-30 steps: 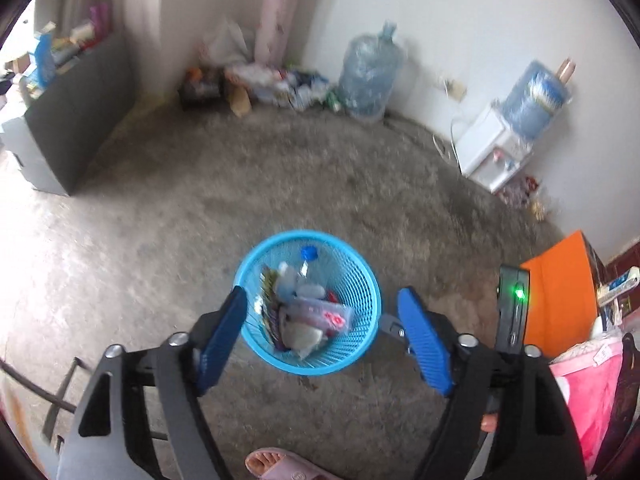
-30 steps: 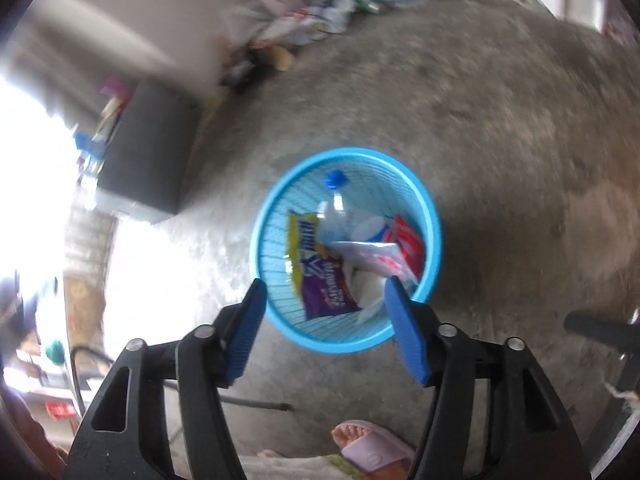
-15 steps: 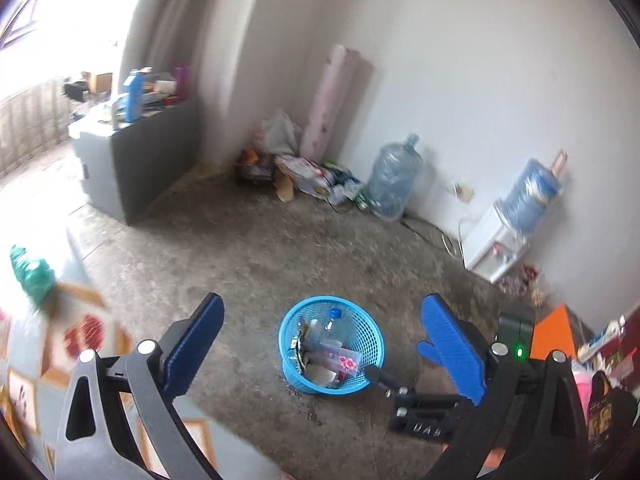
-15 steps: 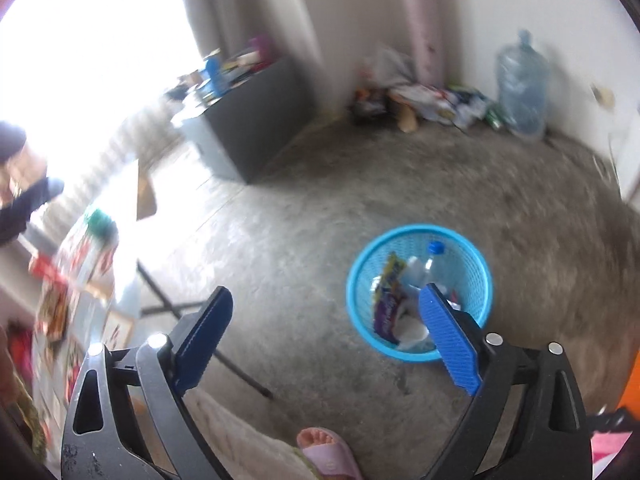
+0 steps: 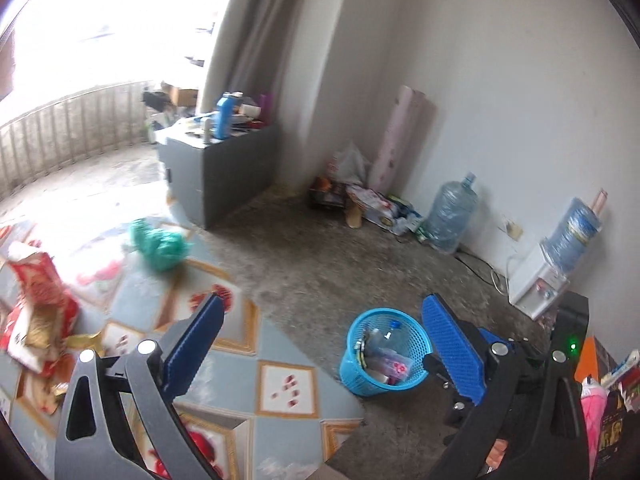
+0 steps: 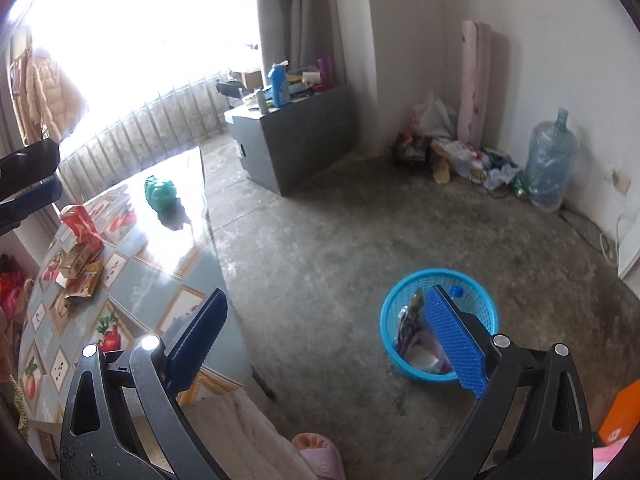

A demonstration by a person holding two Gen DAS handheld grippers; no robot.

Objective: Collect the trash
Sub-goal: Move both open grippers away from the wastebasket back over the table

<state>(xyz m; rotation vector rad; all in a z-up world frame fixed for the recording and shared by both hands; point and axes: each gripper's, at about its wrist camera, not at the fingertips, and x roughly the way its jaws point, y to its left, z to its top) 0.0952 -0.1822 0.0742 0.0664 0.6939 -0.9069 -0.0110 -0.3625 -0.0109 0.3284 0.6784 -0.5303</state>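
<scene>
On the patterned tiled tabletop (image 6: 132, 280), the crumpled green plastic bag (image 6: 160, 192) at eleven o'clock is best approached squarely, the wide-open, empty left gripper (image 5: 320, 344) and the empty right gripper (image 6: 324, 336), its jaws opening, being lowered around it for the blue mesh basket (image 6: 440, 320).

A grey cabinet (image 6: 296, 152) stands by the curtain (image 5: 264, 40); a water jug (image 6: 550, 160) sits against the wall.

The left tongs (image 5: 320, 344) and right tongs (image 6: 332, 340) share black frames, ribbed blue pads and silver screws. At three o'clock a green light (image 5: 573, 346) glows. A pink slipper (image 6: 320, 454) shows at six o'clock.
</scene>
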